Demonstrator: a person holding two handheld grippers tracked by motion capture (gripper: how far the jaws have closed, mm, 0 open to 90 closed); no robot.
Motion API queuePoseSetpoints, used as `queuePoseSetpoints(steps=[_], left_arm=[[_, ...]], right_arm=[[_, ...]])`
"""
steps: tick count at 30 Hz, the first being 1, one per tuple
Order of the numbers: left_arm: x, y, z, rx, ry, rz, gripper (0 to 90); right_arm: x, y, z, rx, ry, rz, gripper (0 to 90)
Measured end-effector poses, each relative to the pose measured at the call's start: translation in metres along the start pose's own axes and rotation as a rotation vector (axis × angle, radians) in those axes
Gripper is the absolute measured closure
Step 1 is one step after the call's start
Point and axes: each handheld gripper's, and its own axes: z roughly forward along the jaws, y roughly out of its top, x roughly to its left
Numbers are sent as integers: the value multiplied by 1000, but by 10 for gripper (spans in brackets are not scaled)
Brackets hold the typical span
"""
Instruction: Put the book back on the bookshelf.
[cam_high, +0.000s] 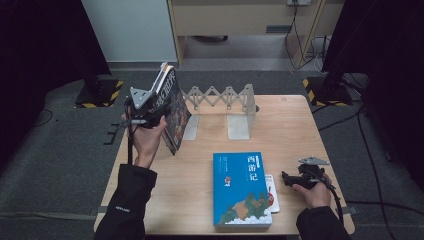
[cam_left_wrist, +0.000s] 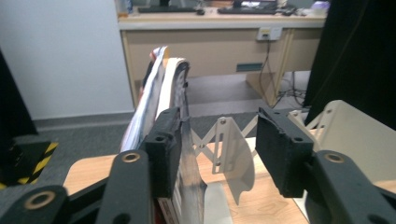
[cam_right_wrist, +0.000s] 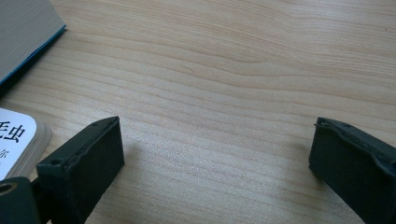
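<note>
Our left gripper (cam_left_wrist: 218, 154) stands partly open, its jaws apart; one pad (cam_left_wrist: 163, 149) touches the cover of the dark book (cam_high: 172, 107), the other is clear of it. That book stands tilted at the table's (cam_high: 200, 190) far left edge, beside the white bookend rack (cam_high: 225, 102). Our right gripper (cam_right_wrist: 217, 168) rests wide open over bare wood, near the blue book (cam_high: 240, 187).

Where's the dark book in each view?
High view: dark book upper left, standing tilted.
Left gripper view: left of centre, against the left-hand jaw.
Right gripper view: table and blue book's corner.
Shared landmark: folding rack, in the high and left gripper views.
</note>
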Motion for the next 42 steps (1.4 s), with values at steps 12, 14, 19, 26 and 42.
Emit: queuePoseSetpoints(steps=[12, 14, 19, 26, 42], left_arm=[[14, -22, -35, -35, -183, -84, 405], [15, -27, -39, -18, -195, -75, 387], [18, -45, -47, 9, -225, -91, 357], [12, -74, -50, 61, -271, -95, 286], [-14, -135, -26, 249, -353, 8, 280]], right_arm=[[0, 0, 0, 2, 2, 0, 26], [0, 0, 0, 3, 6, -5, 22], [0, 0, 1, 6, 11, -7, 5], [0, 0, 1, 7, 11, -6, 5], [0, 1, -4, 21, 6, -2, 85]])
